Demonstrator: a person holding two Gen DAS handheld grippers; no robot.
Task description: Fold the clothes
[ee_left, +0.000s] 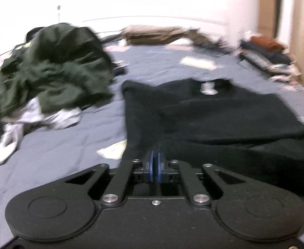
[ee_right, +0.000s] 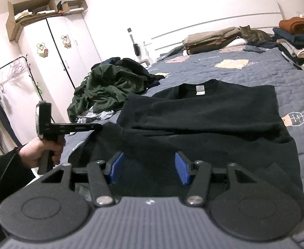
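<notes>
Soft black knit sweatshirt (ee_right: 204, 124) with a grey neck tag, spread flat and partly folded on the quilted navy bedspread (ee_right: 266, 72). Left of the sweatshirt, a rumpled dark green pile of clothes (ee_right: 108, 89); beyond it to the right, a neat stack of folded garments (ee_right: 297, 43). Left claw (ee_left: 155, 161) pressed together, pinching the sweatshirt's near left edge, gripped by a bare hand (ee_right: 39, 151). Right claw (ee_right: 148, 168) half spread over the sweatshirt's hem, pinching nothing.

White wardrobe (ee_right: 69, 47), quilted blue bed (ee_right: 255, 72)
</notes>
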